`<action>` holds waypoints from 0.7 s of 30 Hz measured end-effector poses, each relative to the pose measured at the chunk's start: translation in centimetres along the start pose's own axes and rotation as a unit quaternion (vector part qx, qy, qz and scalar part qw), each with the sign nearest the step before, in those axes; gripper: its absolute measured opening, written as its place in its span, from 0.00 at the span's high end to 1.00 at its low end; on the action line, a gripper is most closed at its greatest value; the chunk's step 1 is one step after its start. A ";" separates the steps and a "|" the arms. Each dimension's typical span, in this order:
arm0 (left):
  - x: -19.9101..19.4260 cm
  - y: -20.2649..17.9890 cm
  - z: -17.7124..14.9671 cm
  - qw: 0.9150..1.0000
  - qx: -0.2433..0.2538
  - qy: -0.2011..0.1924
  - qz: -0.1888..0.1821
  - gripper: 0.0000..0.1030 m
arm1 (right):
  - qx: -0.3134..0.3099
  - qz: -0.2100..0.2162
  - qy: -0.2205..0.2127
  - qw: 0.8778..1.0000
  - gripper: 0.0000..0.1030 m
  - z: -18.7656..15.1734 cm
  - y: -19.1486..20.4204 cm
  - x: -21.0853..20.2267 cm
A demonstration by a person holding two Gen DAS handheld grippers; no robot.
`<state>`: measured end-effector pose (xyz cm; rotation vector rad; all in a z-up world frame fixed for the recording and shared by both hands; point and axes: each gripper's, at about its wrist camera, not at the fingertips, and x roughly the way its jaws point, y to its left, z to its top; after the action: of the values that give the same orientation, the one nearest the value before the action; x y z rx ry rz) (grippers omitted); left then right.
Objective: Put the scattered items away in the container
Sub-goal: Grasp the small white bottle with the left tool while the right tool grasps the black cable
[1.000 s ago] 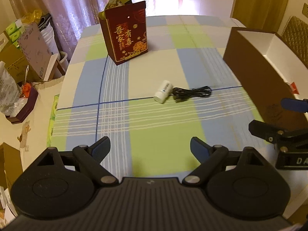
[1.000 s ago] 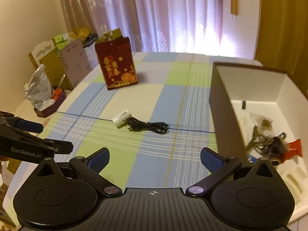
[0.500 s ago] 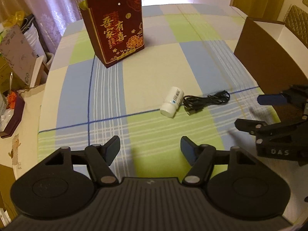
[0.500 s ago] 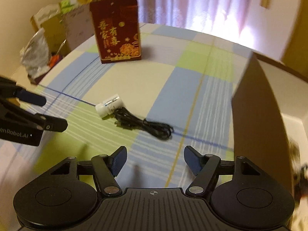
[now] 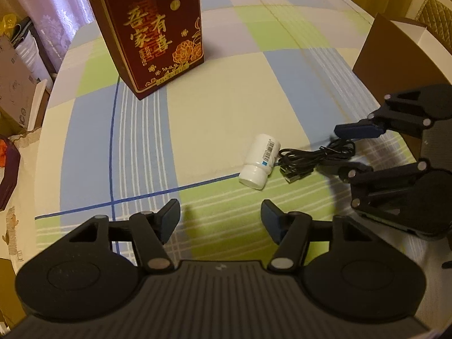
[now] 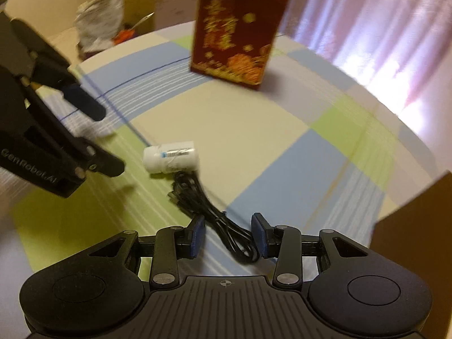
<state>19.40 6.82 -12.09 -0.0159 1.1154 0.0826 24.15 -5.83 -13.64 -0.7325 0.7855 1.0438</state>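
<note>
My right hand-held gripper (image 6: pixel 227 234) straddles the black cable (image 6: pixel 209 209), jaws narrowed but not gripping; my left hand-held gripper (image 5: pixel 220 217) hangs wide near the white bottle (image 5: pixel 260 161).

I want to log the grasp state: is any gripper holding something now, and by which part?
Nothing is held yet. The right gripper is open with its fingers on either side of one end of the black cable. The left gripper is open and empty.
</note>
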 end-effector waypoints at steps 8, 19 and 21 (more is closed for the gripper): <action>0.5 -0.2 0.1 1.000 0.019 -0.004 -0.021 0.51 | 0.093 0.005 0.065 0.994 0.81 -0.7 -0.9 -0.6; 2.3 -2.8 2.3 0.996 0.074 -0.025 -0.038 0.59 | 0.249 -0.043 0.058 0.966 0.81 -2.8 -2.2 -2.5; 2.8 -3.1 2.6 0.996 0.077 -0.025 -0.039 0.65 | 0.253 -0.040 0.051 0.965 0.81 -2.9 -2.5 -2.6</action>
<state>23.19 4.01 -13.52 0.0803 1.0678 -0.0739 25.08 -10.23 -12.63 -0.3763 1.0512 0.6916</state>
